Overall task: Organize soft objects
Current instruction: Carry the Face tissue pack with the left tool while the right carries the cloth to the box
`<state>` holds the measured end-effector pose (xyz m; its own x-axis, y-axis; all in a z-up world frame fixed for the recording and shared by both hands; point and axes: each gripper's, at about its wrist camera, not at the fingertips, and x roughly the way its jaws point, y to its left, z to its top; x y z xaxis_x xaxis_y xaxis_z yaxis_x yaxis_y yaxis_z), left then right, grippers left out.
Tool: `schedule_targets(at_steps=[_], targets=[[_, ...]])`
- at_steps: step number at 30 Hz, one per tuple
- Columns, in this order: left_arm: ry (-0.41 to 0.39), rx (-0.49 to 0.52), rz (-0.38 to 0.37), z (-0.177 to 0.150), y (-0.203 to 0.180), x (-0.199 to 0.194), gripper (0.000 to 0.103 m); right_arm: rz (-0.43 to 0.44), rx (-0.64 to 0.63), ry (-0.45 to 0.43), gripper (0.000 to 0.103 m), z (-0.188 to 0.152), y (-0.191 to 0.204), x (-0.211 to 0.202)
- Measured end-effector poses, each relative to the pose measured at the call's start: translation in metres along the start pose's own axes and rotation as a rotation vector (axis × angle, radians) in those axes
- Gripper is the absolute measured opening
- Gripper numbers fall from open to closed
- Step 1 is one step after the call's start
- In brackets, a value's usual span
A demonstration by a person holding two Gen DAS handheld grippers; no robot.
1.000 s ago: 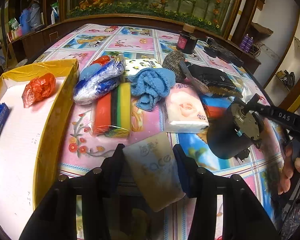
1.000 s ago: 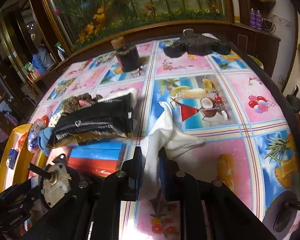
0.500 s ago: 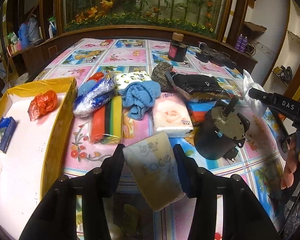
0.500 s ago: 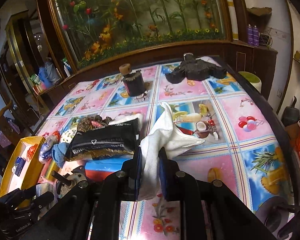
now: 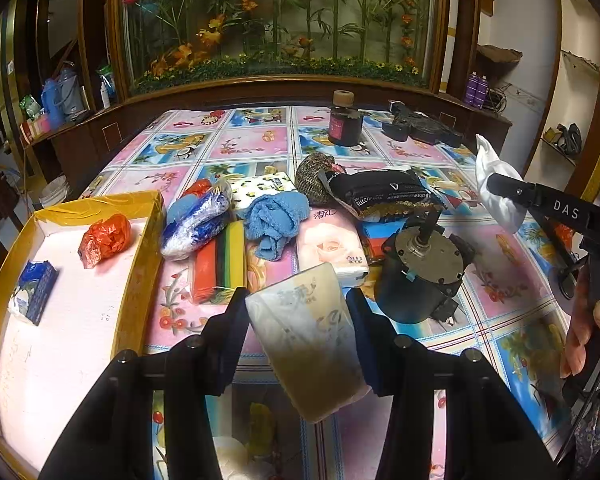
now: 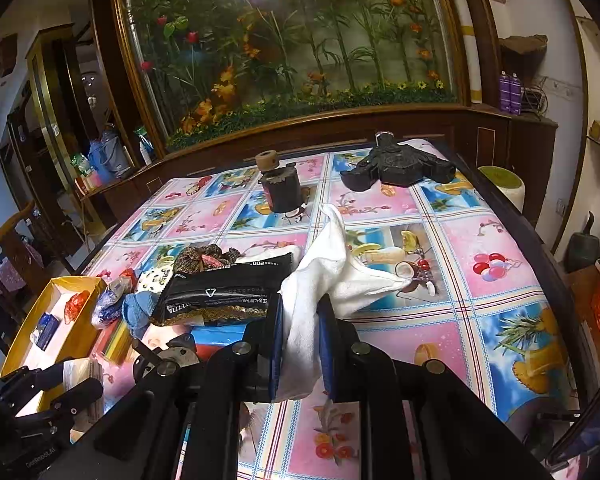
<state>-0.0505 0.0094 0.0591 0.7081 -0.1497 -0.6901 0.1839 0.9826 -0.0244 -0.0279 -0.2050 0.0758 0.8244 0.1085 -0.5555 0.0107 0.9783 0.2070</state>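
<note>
My left gripper [image 5: 298, 312] is shut on a pale tissue pack [image 5: 308, 336], held above the near table edge, right of the yellow box [image 5: 140, 264]. The box holds an orange bag [image 5: 106, 238] and a small blue pack [image 5: 36, 292]. My right gripper [image 6: 300, 332] is shut on a white cloth [image 6: 324, 268], lifted off the table; it also shows in the left wrist view [image 5: 496, 188]. A blue towel [image 5: 276, 216], a striped sponge pack [image 5: 220, 260], a rose tissue pack [image 5: 332, 244] and a blue-white bag [image 5: 196, 224] lie in a pile.
A black motor [image 5: 420, 268] stands right of my left gripper. A black packet [image 5: 384, 194] and a knitted pouch [image 5: 314, 176] lie behind it. A dark jar [image 5: 344, 120] and a black object [image 6: 396, 160] sit at the far edge.
Both grippers have risen and drawn back from the table with their loads. The white cloth now hangs clear of the tabletop.
</note>
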Motion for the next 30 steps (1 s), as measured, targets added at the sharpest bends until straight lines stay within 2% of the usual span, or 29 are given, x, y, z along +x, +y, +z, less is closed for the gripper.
schedule_targets(at_steps=[15,20,25,30], targets=[[-0.012,-0.005,0.004,0.003,0.003,-0.012,0.048,0.032,-0.014,-0.05,0.017,0.001,0.01,-0.013],[-0.069,-0.013,-0.018,0.012,0.004,-0.034,0.048,0.006,-0.021,-0.083,0.017,0.008,0.012,-0.021],[-0.086,-0.028,-0.032,0.013,0.009,-0.046,0.048,-0.015,-0.008,-0.142,0.017,0.019,0.016,-0.037],[-0.114,-0.045,-0.018,0.015,0.025,-0.065,0.048,0.083,-0.047,-0.181,0.017,0.017,0.054,-0.058]])
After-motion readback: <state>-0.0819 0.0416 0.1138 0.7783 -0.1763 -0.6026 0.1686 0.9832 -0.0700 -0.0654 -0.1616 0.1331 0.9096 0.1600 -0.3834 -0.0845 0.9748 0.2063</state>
